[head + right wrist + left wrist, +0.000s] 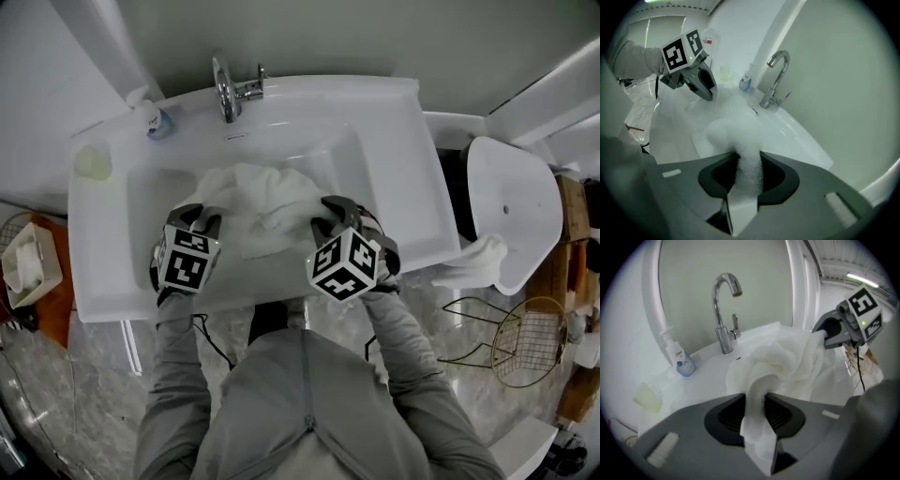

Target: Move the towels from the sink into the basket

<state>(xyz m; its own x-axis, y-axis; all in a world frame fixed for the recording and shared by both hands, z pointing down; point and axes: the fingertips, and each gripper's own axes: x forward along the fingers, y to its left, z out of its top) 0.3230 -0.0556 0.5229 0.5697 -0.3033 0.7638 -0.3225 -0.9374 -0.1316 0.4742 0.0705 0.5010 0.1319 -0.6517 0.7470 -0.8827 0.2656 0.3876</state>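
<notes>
The towel [258,211] hides most of the sink [412,216] basin floor. Right gripper view: towel blurred, folds indistinct. 1 white item [478,261] right of the sink: nature cannot be told.

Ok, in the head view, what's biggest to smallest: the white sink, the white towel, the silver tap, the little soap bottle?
Largest: white ceramic sink.
Next: crumpled white towel.
Last: curved silver tap and small white-and-blue soap bottle look about alike, so unranked.

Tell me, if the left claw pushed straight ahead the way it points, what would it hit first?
The left gripper, shut on the towel, would meet that towel's bunched folds first; beyond, probably the sink by the faucet.
</notes>
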